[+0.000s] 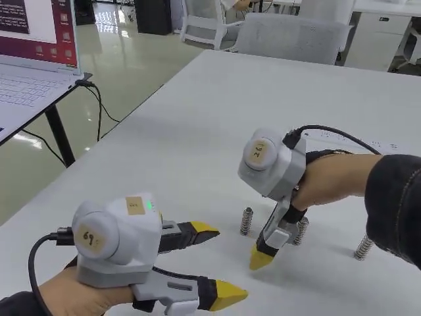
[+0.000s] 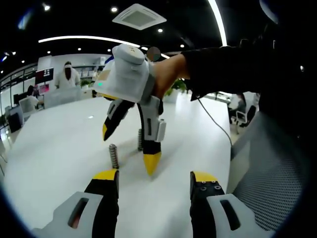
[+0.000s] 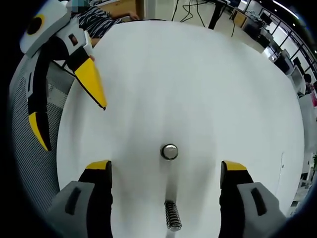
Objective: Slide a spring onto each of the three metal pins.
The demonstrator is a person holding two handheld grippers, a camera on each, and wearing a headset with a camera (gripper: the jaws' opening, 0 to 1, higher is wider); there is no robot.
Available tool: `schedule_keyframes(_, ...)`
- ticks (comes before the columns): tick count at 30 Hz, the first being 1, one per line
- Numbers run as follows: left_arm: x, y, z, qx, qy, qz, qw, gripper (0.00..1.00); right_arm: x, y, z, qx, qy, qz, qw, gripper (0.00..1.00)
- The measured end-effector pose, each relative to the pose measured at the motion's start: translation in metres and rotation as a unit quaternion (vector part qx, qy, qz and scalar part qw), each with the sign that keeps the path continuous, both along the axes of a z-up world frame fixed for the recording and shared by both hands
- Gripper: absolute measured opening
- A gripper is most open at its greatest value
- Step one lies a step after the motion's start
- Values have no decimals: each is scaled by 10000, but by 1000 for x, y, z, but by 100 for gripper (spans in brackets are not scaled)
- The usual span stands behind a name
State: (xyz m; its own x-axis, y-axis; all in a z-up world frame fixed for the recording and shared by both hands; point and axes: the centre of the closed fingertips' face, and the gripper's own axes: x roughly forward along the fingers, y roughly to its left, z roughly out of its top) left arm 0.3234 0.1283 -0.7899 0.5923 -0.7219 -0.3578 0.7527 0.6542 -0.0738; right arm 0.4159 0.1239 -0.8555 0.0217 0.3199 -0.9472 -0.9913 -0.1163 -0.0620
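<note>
On the white counter point(image 1: 197, 125): three springs, each on end, long axis vertical. Near spring point(image 1: 247, 222) just left of the right hand-held gripper point(image 2: 128, 148); middle spring point(image 1: 302, 230) just behind its jaw; third spring point(image 1: 363, 247) apart to the right, beneath the sleeve point(image 1: 395, 204). In the right gripper view, one round metal pin top point(image 3: 169, 151) seen end-on, centred between the jaws, touching neither.

Right hand-held gripper: points steeply down, tip near the counter, jaws spread wide, nothing held; hand point(image 1: 329, 178) wraps it from the right.

Left hand-held gripper point(image 1: 223, 262): lies nearly level, low over the counter, aimed at the springs, jaws apart, empty.
</note>
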Motion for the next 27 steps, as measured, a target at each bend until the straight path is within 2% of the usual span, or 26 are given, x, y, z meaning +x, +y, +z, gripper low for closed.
schedule_keyframes(7, 0, 0, 0, 8, 9, -1, 10000, 53, 2, -4, 1, 78, -7, -62, 10000, 99)
schedule_keyframes(27, -1, -1, -1, 29, 26, -15, 10000, 53, 14, -32, 11, 212, -11, -421, 9989, 99)
